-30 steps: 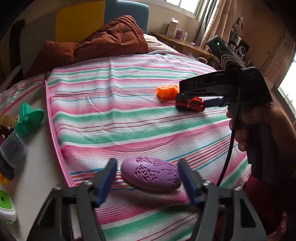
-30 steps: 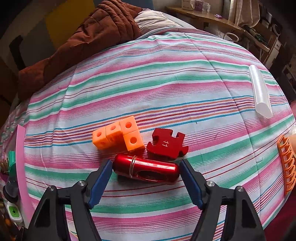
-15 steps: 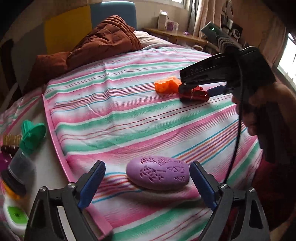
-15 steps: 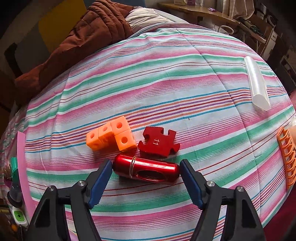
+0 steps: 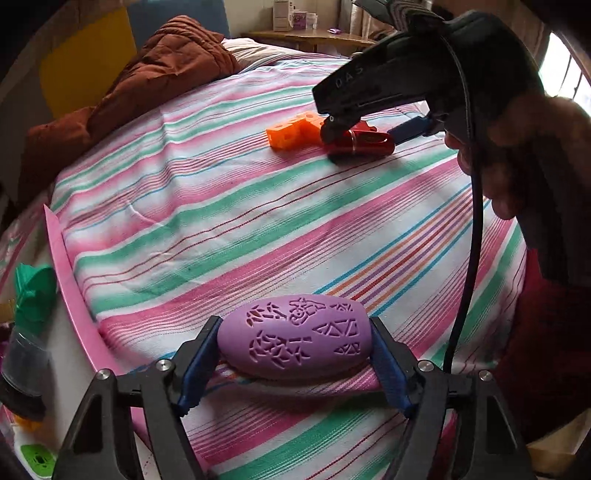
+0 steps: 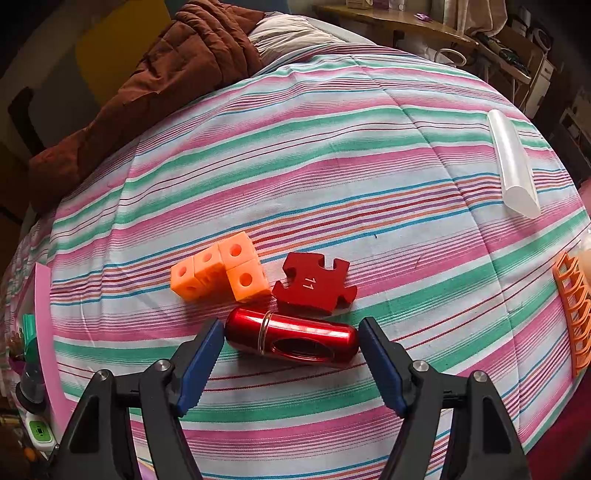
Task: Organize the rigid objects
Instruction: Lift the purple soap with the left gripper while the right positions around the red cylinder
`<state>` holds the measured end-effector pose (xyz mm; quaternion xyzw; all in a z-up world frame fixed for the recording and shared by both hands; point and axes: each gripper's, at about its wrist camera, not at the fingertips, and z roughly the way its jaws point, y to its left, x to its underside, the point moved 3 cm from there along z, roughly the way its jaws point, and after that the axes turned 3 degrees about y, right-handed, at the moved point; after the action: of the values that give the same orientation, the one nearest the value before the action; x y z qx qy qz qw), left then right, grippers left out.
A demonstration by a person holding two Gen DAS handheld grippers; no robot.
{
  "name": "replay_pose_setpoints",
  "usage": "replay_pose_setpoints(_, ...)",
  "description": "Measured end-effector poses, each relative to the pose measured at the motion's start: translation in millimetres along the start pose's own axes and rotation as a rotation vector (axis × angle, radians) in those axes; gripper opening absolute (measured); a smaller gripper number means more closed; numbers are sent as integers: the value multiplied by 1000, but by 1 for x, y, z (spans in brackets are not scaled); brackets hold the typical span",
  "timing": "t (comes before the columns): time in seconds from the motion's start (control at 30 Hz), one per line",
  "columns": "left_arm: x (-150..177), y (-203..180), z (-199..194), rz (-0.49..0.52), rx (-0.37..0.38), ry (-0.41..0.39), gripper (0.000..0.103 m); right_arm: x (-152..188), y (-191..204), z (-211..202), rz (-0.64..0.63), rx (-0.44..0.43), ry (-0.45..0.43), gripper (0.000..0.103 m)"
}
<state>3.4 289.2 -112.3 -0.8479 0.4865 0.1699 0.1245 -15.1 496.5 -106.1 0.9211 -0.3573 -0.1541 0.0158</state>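
Left wrist view: purple oval case (image 5: 293, 338) is clamped end to end by the left gripper (image 5: 293, 350), jaws just closed along its long axis, near the striped sheet's (image 5: 221, 206) edge. Right wrist view: red capsule (image 6: 291, 338) lies crosswise between the right gripper's (image 6: 291, 350) 2 pads; contact cannot be told.

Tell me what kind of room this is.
Most likely a bedroom: the objects lie on a striped pink, green and white bedsheet, with a rumpled brown quilt and a white pillow at its far end.
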Motion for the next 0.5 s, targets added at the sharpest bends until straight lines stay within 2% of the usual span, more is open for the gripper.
replay_pose_setpoints(0.2,-6,10,1,-48,25,3,81,0,0,1,5,0,-1,76)
replay_pose_setpoints(0.4,-3,4,0,-17,-3,-31,76,1,4,1,-15,14,-9,76)
replay_pose_setpoints(0.5,-1,10,-12,-104,37,-65,76,1,6,1,-37,21,-18,76)
